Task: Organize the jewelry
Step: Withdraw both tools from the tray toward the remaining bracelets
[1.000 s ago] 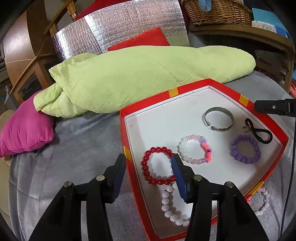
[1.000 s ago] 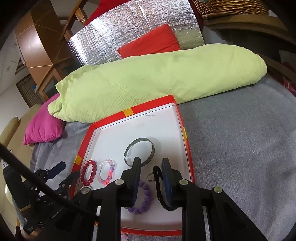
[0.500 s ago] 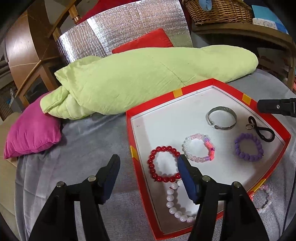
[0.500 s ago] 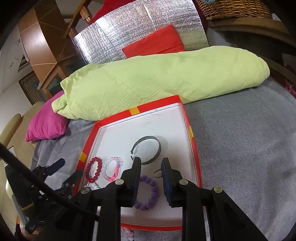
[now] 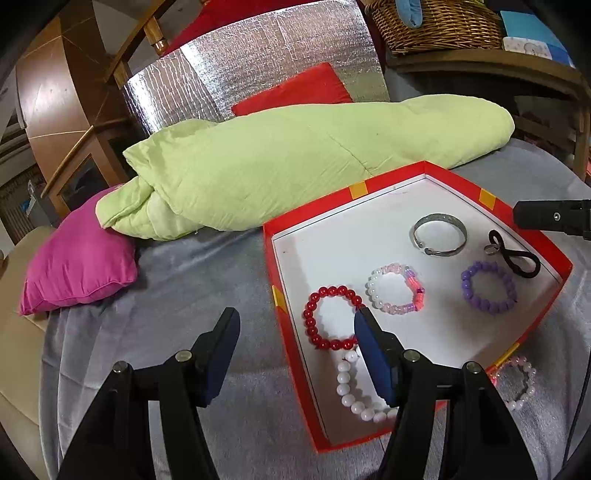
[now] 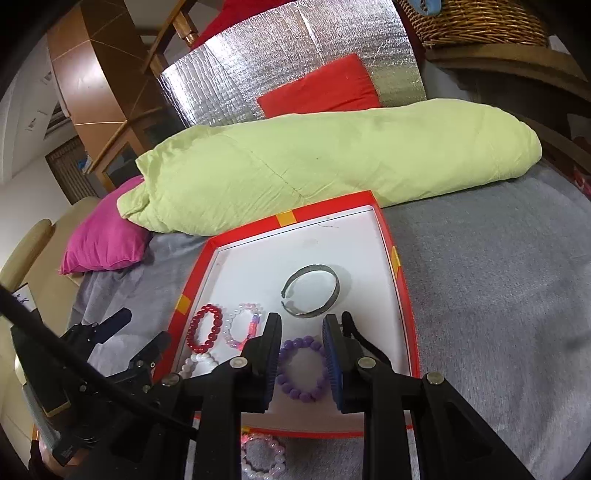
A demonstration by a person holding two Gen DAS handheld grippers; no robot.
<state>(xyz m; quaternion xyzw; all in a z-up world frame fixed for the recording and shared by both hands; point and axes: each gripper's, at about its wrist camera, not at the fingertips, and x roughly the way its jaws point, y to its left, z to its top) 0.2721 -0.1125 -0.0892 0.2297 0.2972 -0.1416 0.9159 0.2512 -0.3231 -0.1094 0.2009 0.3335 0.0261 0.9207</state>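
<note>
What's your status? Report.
Left gripper open, empty. Right gripper slightly open, empty, over purple bead bracelet. Pink-white bead bracelet outside red cardboard tray.

Glossy red beads [image 5: 331, 318], matt lilac ones [image 5: 488, 287], brushed metal bangle [image 5: 438, 234] on a smooth white card tray [image 5: 317, 254]; fuzzy grey cloth [image 5: 192, 284] beneath (crinkled silver foil [image 5: 236, 74] behind), woven wicker basket [image 5: 439, 27].

Red tray [image 5: 546, 291], purple bracelet [image 5: 488, 287], lime quilt [image 5: 295, 158]

I'm in a home bedroom: a bed [image 5: 207, 280] under a grey cover, a rolled green quilt [image 5: 295, 166], a pink pillow [image 5: 79, 264], a wicker basket [image 5: 436, 24] on a wooden shelf.
</note>
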